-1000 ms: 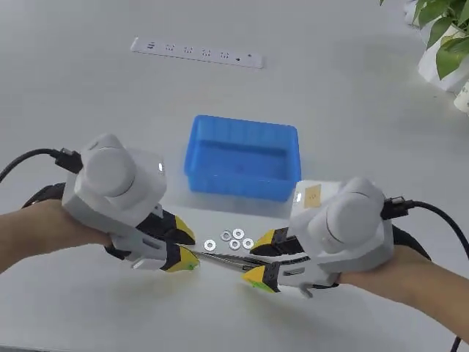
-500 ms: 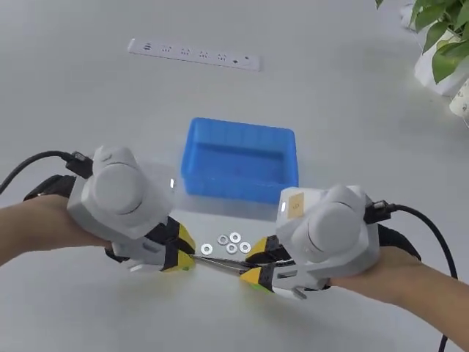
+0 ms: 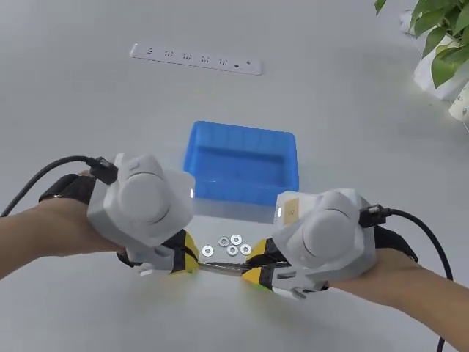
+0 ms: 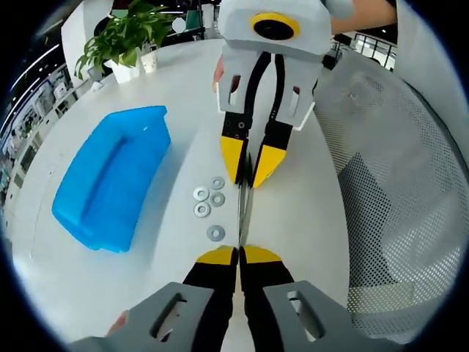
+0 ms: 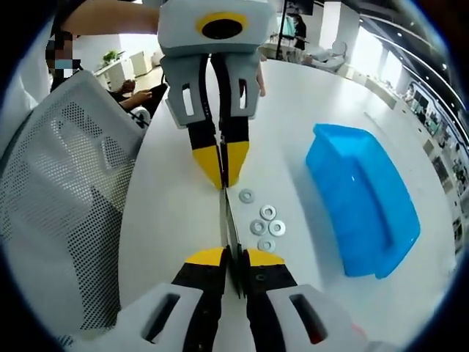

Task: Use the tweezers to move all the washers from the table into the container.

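Observation:
Thin metal tweezers span the gap between my two grippers just above the white table. My left gripper is shut on one end. The right gripper faces it and is shut on the other end. Several small silver washers lie in a loose cluster on the table beside the tweezers, towards the container. The blue rectangular container stands just beyond them, and I see nothing inside it.
A white power strip lies at the far side of the table. A potted plant stands at the far right corner. A mesh chair back sits at the near edge. Black cables trail from both grippers.
The left gripper has swung right and nearer, so its body now hangs over its jaws. The two grippers stand slightly closer together. The tweezers remain gripped at both ends, and the washers have not moved.

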A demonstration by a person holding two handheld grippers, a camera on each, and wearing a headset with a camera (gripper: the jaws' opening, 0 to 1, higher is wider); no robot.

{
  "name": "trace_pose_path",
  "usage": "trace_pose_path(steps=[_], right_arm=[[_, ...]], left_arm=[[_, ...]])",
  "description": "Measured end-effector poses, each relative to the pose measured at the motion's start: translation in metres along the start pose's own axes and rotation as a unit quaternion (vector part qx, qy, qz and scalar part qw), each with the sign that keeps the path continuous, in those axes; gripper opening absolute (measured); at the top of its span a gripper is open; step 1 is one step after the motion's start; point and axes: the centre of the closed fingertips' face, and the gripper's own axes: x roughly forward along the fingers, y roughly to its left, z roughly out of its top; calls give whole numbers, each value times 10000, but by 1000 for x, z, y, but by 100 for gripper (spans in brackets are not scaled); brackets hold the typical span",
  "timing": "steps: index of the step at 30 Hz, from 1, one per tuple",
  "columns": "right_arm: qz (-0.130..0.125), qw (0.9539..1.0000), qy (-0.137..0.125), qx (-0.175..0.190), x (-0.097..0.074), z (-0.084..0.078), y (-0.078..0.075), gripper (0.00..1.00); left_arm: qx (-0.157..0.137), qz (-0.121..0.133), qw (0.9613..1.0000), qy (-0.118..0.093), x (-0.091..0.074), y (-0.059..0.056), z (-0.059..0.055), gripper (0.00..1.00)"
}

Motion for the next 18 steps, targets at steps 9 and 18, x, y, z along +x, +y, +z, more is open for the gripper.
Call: trace_pose_path(steps=[9,18], right_arm=[[-62,9995,-67,-296,-6,2,5,8],[-178,9971,-542,-513,-17,9,7,8]], left_arm=[[114,118,9997,-199,-18,-2,14,5],[36,235,9975,-661,-42,-6,42,5]])
